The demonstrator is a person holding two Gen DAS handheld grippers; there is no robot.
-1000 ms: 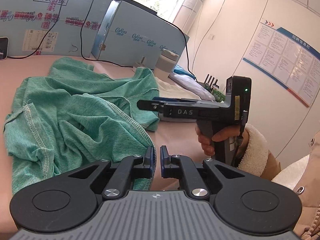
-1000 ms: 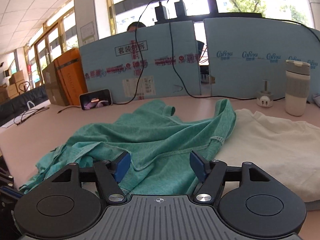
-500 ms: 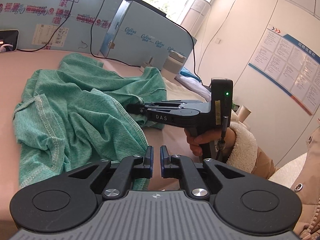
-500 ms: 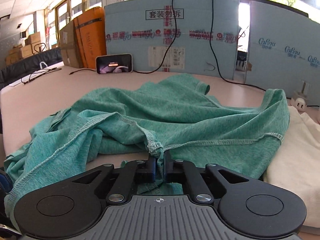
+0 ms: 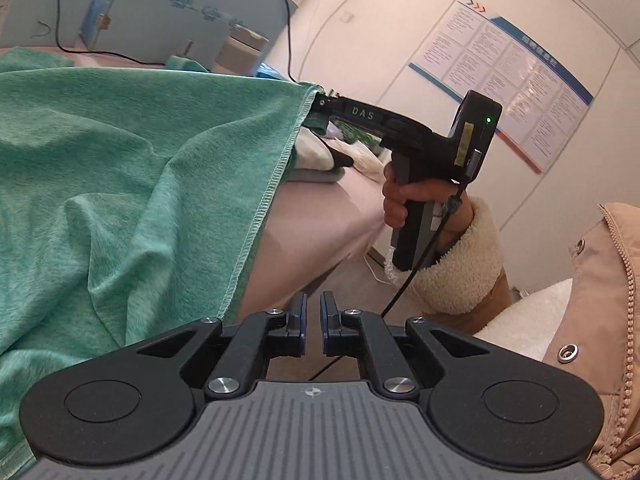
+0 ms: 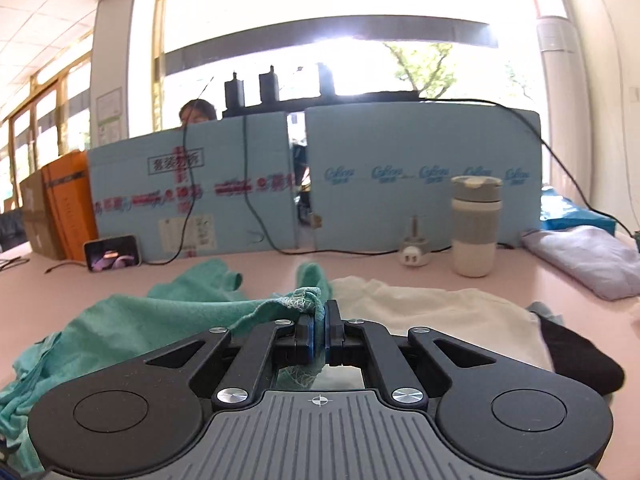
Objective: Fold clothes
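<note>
A green knit garment [image 5: 120, 168] lies crumpled on the pink table [image 5: 320, 216]. One hem corner of it is raised off the table, pinched by my right gripper [image 5: 320, 101], which a hand holds at the right of the left wrist view. In the right wrist view the right gripper [image 6: 319, 314] is shut on that bunched green hem [image 6: 306, 296], and the rest of the green garment [image 6: 152, 320] trails down to the left. My left gripper [image 5: 313, 306] is shut near the table's front edge, right of the hanging hem, with nothing between its fingers.
A white garment [image 6: 432, 312] and a black cloth [image 6: 576, 360] lie right of the green one. Behind stand a cup [image 6: 476, 226], a plug adapter [image 6: 414, 254], a phone [image 6: 114, 254], blue foam boards [image 6: 420, 184] with cables, and a folded lilac cloth [image 6: 580, 256]. A fleece cuff [image 5: 460, 268] is at right.
The right gripper went from open to shut on the green garment's hem and lifted it off the table. The left gripper, still shut, swung right towards the table's edge.
</note>
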